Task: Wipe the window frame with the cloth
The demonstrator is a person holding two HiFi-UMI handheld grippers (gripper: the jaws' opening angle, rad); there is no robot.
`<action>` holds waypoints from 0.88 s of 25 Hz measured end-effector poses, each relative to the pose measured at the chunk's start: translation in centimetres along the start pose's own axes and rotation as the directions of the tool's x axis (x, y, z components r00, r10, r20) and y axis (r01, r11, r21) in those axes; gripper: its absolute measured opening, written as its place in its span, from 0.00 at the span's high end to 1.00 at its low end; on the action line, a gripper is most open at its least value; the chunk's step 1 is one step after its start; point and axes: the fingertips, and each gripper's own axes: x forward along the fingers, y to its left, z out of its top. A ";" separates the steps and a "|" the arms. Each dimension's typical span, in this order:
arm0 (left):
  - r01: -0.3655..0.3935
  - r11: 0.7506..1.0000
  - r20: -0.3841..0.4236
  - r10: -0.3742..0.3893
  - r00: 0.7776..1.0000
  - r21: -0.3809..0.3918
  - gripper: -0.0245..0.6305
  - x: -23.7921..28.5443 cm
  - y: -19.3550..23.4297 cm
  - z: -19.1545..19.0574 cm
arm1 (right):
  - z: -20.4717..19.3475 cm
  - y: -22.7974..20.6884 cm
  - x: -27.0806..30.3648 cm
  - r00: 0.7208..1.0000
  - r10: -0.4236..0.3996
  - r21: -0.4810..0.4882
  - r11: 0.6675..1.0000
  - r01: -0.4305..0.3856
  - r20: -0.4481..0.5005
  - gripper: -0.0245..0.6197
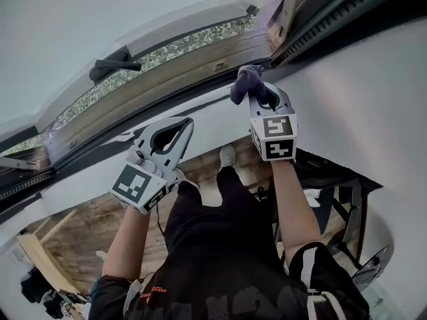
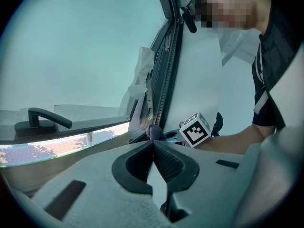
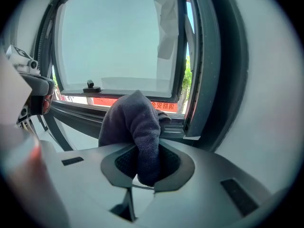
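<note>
Jaws of the right gripper (image 3: pixel 142 167) are clamped on the dark cloth (image 3: pixel 135 122), whose bunched end sits at the window frame's (image 3: pixel 205 70) lower right corner (wiping looks under way). The next move, I judge, calls for a steady drag along the bottom rail. The left gripper (image 2: pixel 153 148) hangs with its jaws together, empty.

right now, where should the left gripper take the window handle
Grip the handle by its long bar, away from the base, with the jaws across its thin sides. Come from the room side: the bar seems to stand clear of the sash there. The left gripper is shut, so it must open first.
</note>
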 end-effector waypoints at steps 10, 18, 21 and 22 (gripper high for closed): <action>0.010 1.000 -0.005 -0.010 1.000 0.003 0.93 0.8 0.3 0.3 | -0.5 -3.1 -0.1 0.998 -0.055 0.028 0.998 0.056 -0.004 0.88; 0.013 1.000 -0.005 -0.013 1.000 0.006 0.93 0.9 0.6 0.6 | -0.5 -4.3 -0.2 0.996 -0.083 0.032 0.996 0.084 -0.010 0.88; 0.016 1.000 -0.003 -0.016 1.000 0.010 0.93 0.9 0.6 0.8 | -0.4 -4.2 -0.3 0.996 -0.084 0.033 0.996 0.084 -0.007 0.88; 0.018 1.000 -0.002 -0.018 1.000 0.012 0.93 0.9 0.6 0.9 | -0.3 -4.1 -0.4 0.997 -0.083 0.034 0.996 0.083 -0.005 0.88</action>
